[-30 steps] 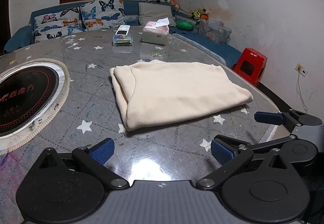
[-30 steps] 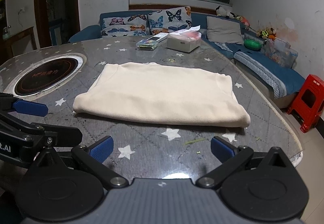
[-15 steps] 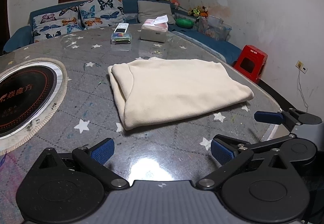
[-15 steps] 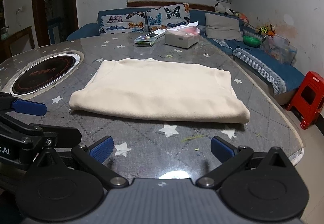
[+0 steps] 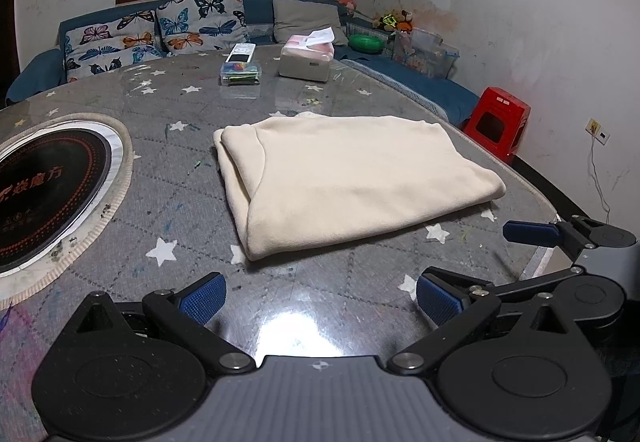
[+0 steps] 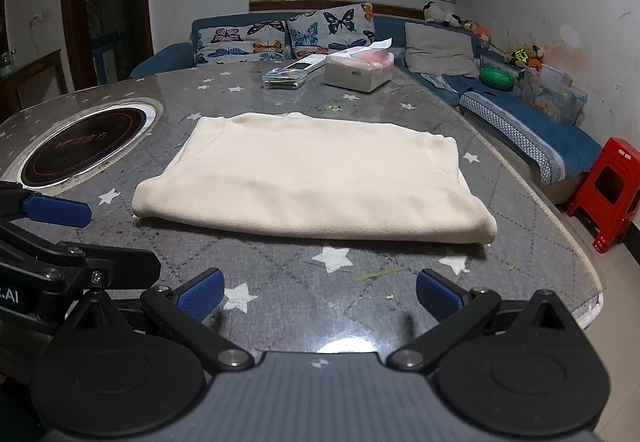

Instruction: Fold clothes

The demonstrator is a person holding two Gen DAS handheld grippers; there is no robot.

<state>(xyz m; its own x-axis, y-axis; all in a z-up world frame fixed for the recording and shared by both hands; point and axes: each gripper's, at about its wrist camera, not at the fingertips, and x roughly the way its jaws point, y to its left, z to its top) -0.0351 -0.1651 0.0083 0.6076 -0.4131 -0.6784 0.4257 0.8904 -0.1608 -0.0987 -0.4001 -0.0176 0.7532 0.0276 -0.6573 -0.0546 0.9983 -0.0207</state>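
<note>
A cream garment [image 5: 344,178] [image 6: 316,182] lies folded into a flat rectangle on the grey star-patterned table [image 5: 192,226] [image 6: 280,274]. My left gripper [image 5: 320,296] is open over the table's near edge, short of the garment's front left corner, with nothing between its blue pads. My right gripper [image 6: 318,294] is also open and empty, in front of the garment's near folded edge. In the left wrist view the right gripper's fingertip [image 5: 528,234] shows at the right. The left gripper's fingertip [image 6: 56,210] shows at the left of the right wrist view.
A round induction hob [image 5: 44,182] [image 6: 88,146] is set into the table on the left. At the table's far side sit a tissue box [image 5: 306,60] [image 6: 358,70] and a clear box with a remote control [image 5: 240,68] [image 6: 292,74]. A sofa with butterfly cushions [image 6: 288,36] lies behind, a red stool [image 5: 498,122] [image 6: 608,190] at the right.
Both grippers have drawn back and risen a little from the garment, so it looks slightly farther away. The garment has not moved; both grippers stay open.
</note>
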